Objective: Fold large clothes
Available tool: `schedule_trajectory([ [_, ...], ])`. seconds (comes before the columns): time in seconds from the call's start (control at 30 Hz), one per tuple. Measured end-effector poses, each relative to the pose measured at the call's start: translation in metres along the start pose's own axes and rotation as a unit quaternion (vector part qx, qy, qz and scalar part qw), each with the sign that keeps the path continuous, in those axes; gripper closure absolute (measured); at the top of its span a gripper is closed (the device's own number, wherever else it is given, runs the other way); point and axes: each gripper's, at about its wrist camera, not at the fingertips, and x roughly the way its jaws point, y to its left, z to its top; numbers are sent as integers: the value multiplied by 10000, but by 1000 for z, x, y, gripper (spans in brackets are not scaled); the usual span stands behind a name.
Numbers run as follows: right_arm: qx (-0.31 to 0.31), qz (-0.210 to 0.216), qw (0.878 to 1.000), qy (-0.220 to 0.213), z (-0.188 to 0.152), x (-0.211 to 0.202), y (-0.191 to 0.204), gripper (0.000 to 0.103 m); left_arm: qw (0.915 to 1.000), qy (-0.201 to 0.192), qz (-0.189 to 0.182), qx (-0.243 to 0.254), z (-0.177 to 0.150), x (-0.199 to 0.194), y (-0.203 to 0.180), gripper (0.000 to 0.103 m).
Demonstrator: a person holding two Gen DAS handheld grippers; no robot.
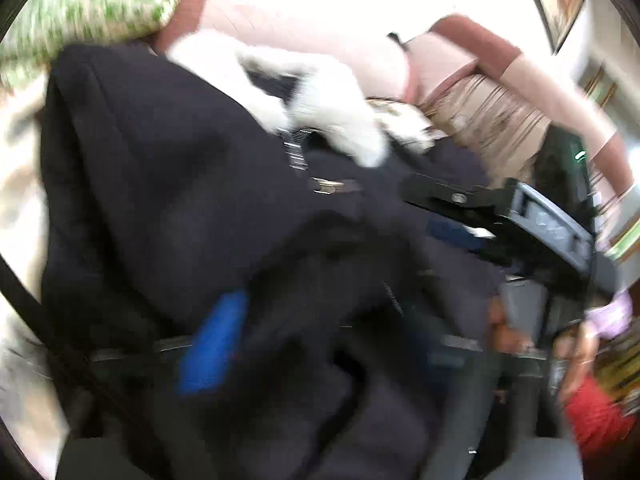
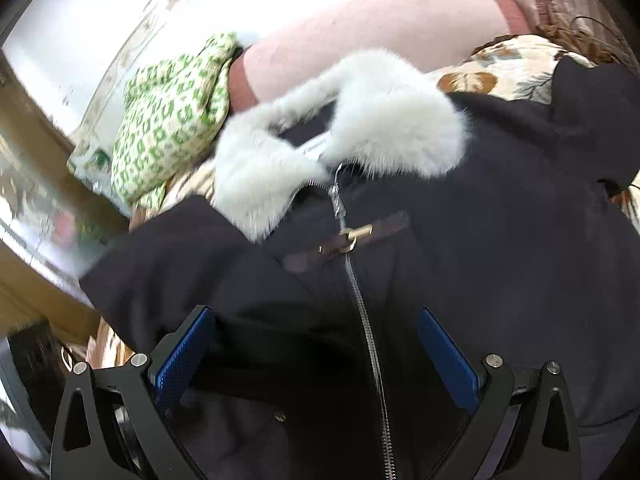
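Pink upholstery of a sofa (image 2: 380, 20) with a darker rose trim fills the background ahead of both grippers, and a floral-print cover (image 2: 516, 68) lies on its seat. Spread over that cover, directly beneath and in front of the right gripper (image 2: 316, 354), is a large dark navy jacket (image 2: 500, 240), front side up. Its silver zipper (image 2: 362, 312) runs up between the right gripper's blue pads (image 2: 184, 356), which stand spread wide with nothing pressed between them. Beyond the fingertips the zipper meets a brown strap with a brass buckle (image 2: 348, 238), and farther ahead curls the white fur collar (image 2: 372, 120). Up and to the left of the collar sits a green-and-white patterned cushion (image 2: 172, 116). In the blurred left wrist view, the left gripper (image 1: 320, 344) is spread apart low over bunched jacket cloth; only one blue pad (image 1: 214, 344) shows clearly.
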Motion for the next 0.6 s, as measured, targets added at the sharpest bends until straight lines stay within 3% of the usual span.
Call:
schedule_trajectory([
  [0.07, -74, -102, 9999, -55, 1, -10, 0, 1, 9992, 21, -316, -236, -3, 6, -6, 10],
  [0.17, -44, -220, 9997, -98, 1, -25, -6, 1, 9993, -72, -343, 137, 1, -7, -24, 10],
  [0.23, 76, -201, 9998, -4, 1, -27, -10, 1, 9985, -253, -387, 301, 3, -27, -30, 10],
  [0.33, 165, -84, 9991, 386, -6, -16, -12, 1, 9963, -815, -276, 77, 11, -58, -20, 10],
  [0.43, 55, -149, 9968, 781, -20, 5, -5, 1, 9912, -1250, 183, -391, 18, -76, 3, 10],
  [0.6, -166, -210, 9942, 1042, -37, 30, 14, 1, 9703, -1732, 1526, -724, 20, -88, 25, 10],
])
